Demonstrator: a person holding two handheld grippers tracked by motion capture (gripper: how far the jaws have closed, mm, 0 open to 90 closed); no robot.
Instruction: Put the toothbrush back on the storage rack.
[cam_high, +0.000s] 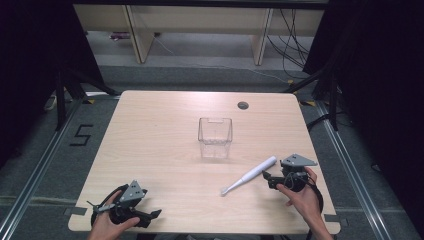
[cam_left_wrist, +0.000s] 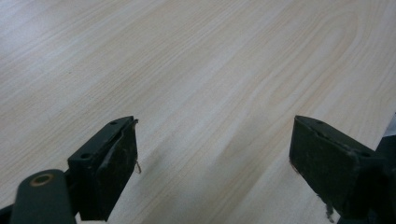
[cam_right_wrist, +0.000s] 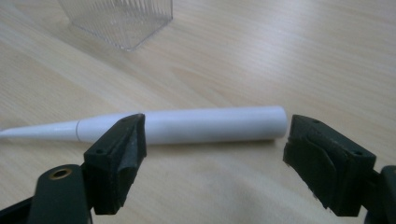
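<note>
Pale wood-grain table (cam_high: 165, 150) carries 1 clear square plastic container (cam_high: 215, 137) near its middle. Just beside the container, toward the person's right, lies a white tapered plastic wand (cam_high: 248, 175). The right gripper (cam_high: 266, 177) sits at the wand's thick end, jaws wide, gripping nothing. The left gripper (cam_high: 152, 214) rests well apart from the container, jaws wide.

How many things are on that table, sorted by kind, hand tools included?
White pen-shaped stick: 1
Clear plastic box: 1
Hand-held grippers: 2, the left gripper and the right gripper, both open
Total: 4
</note>
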